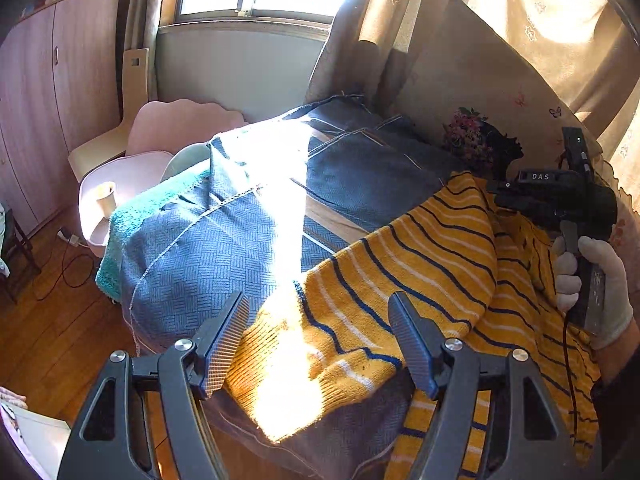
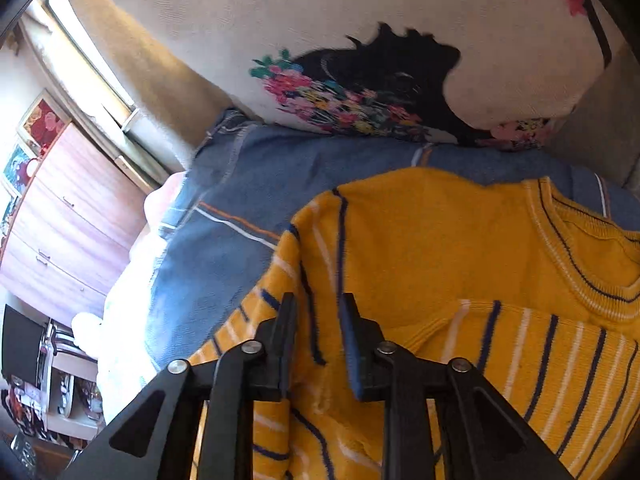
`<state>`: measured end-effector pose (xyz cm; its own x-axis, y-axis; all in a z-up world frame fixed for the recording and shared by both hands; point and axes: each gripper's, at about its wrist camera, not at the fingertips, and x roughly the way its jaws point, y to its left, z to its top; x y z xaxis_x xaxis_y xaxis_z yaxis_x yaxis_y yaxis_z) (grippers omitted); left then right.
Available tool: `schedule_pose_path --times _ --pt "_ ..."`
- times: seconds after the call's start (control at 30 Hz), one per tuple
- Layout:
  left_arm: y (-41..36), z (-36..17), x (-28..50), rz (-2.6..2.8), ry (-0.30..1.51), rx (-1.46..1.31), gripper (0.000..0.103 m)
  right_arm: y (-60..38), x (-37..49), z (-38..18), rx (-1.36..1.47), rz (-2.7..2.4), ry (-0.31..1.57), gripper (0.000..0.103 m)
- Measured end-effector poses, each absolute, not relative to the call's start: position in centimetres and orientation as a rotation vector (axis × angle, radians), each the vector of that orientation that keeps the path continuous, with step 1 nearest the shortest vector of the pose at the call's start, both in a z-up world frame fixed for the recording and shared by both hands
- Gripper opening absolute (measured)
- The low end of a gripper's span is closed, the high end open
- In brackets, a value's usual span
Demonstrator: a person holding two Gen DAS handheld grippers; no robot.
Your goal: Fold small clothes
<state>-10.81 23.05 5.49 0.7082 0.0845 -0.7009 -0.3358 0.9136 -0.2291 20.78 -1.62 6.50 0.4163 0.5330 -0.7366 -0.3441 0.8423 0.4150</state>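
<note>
Right wrist: striped sweater (image 2: 420, 240) fold between parted fingers (image 2: 288, 340).

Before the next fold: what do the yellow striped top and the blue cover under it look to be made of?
Yellow striped top: soft knit, likely cotton or wool blend; ribbed collar and cuff, fuzzy matte face. Blue cover: thick woven cloth, matte, with a raised basket-weave pattern and stitched seams; fibre unclear.

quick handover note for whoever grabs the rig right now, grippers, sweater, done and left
Left hand-held gripper: open, straddling a sleeve cuff of the yellow striped sweater, not clamped.
Right hand-held gripper: partly open over the sweater's folded-in sleeve, pads not pressing.
Sweater lies on the blue blanket, collar toward the floral cushion.
Done: one sleeve looks folded across the body.
Left: probably the other sleeve, then fold the body.
</note>
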Motion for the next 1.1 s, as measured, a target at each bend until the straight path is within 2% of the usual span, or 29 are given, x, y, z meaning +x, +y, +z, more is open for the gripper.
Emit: schedule_pose_path --times 0.07,0.1,0.23,0.4,0.5,0.57,0.67,0.7,0.73,0.77,0.8,0.87,0.97,1.1 --pt "24.3 5.8 -11.3 0.275 0.735 -0.369 0.071 -1.0 18.9 8.6 0.172 0.586 0.939 0.048" --pt "25.1 6.0 -11.7 0.3 0.726 -0.376 0.071 -0.5 17.7 9.6 0.132 0.609 0.916 0.05" --pt "29.3 6.5 -13.7 0.442 0.689 -0.405 0.071 3.5 10.5 11.2 -0.088 0.819 0.899 0.057" --pt "33.5 6.9 -16.8 0.579 0.659 -0.445 0.071 9.3 0.4 9.3 -0.372 1.086 0.866 0.061" --pt "34.7 7.2 -18.2 0.619 0.647 -0.443 0.071 11.8 -4.8 7.7 -0.583 1.14 0.773 0.064" --pt "35.1 7.1 -18.8 0.632 0.645 -0.443 0.071 13.6 -7.5 6.2 -0.751 1.118 0.673 0.069" --pt "35.5 6.7 -18.9 0.632 0.649 -0.464 0.071 15.4 -10.0 4.1 -0.915 1.079 0.577 0.069" --pt "35.5 6.6 -18.8 0.625 0.653 -0.476 0.071 16.1 -10.3 3.4 -0.948 1.037 0.548 0.068" --pt "35.5 6.6 -18.8 0.613 0.655 -0.487 0.071 17.1 -9.9 3.0 -0.954 1.012 0.544 0.05" --pt "35.4 6.6 -18.6 0.597 0.657 -0.493 0.071 17.5 -9.2 3.0 -0.933 0.996 0.571 0.02" --pt "35.1 6.7 -18.5 0.585 0.657 -0.492 0.071 18.0 -8.2 3.4 -0.892 0.998 0.622 0.015" --pt "34.3 7.3 -18.1 0.568 0.65 -0.469 0.071 18.2 -6.1 5.5 -0.768 0.973 0.64 0.01" --pt "32.6 8.2 -17.1 0.518 0.642 -0.434 0.071 15.4 -1.7 11.4 -0.534 0.893 0.637 0.009" --pt "29.4 9.0 -15.0 0.399 0.642 -0.399 0.071 4.2 6.1 20.2 -0.069 0.707 0.596 0.01"
